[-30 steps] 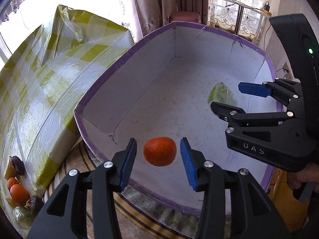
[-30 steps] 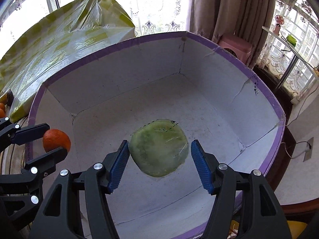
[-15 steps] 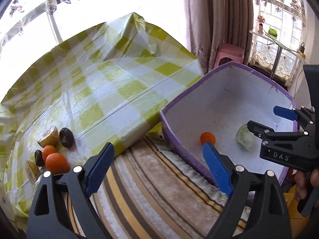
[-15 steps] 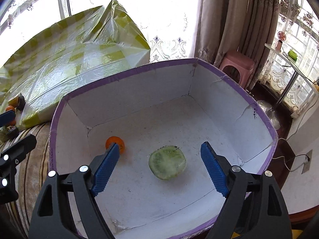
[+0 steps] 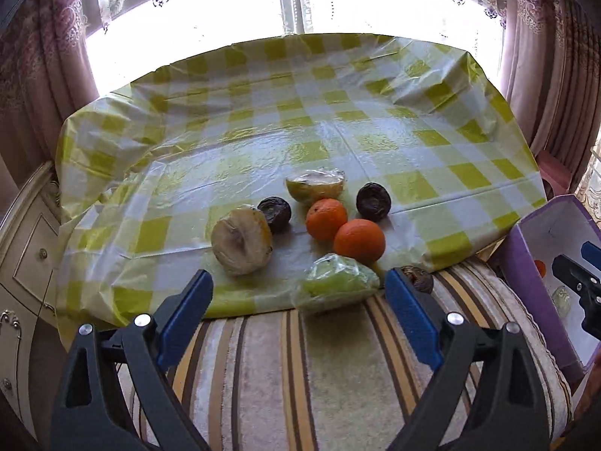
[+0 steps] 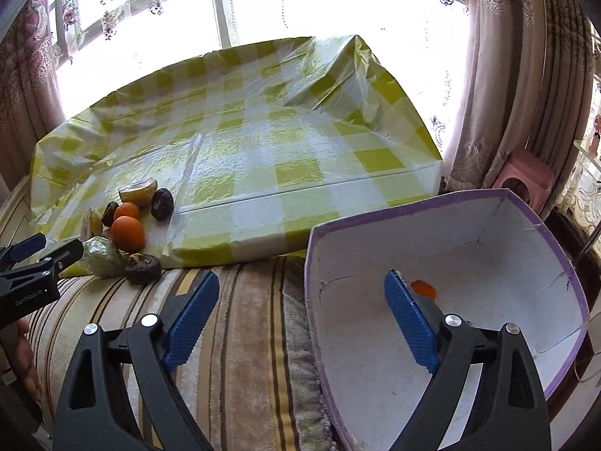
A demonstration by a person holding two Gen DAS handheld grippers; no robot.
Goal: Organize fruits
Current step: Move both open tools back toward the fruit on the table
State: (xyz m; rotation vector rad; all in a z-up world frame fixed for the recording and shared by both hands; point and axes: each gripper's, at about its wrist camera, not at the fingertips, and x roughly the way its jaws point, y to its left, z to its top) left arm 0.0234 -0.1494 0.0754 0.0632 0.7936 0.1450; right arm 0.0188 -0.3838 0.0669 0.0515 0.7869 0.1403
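— Orange peel is what we spot first: two oranges, one (image 5: pixel 359 241) nearer than the other (image 5: pixel 326 218), touching each other on the yellow-checked plastic cover (image 5: pixel 300 120). What do we see around them?

— We see two dark wrinkled fruits (image 5: pixel 373 196) and (image 5: pixel 275 213) just behind them, a wrapped cut half (image 5: pixel 315 185) at the far side, and a pale cut fruit (image 5: pixel 240 240) on the left. A green fruit in a clear bag (image 5: pixel 335 285) lies at the near edge of the cover, partly on the striped cushion (image 5: pixel 300 368). A third dark fruit (image 5: pixel 417 279) sits just to its right.

— And our left gripper (image 5: pixel 298 310)?

— We hold it with the blue pads spread wide and nothing between them, low over the cushion, aimed at the bagged green fruit.

— The right gripper (image 6: pixel 302 319)?

— We have it just as wide and bare. Its left pad is over the cushion and its right pad over the purple-rimmed white box (image 6: pixel 499 203), which stands on the right, beside the cover.

— What do we find in the box?

— One orange (image 6: pixel 423 288) lies on its white floor, half hidden by our right pad. From the left view we also catch a pale green shape (image 5: pixel 560 295) in there, too small to name.
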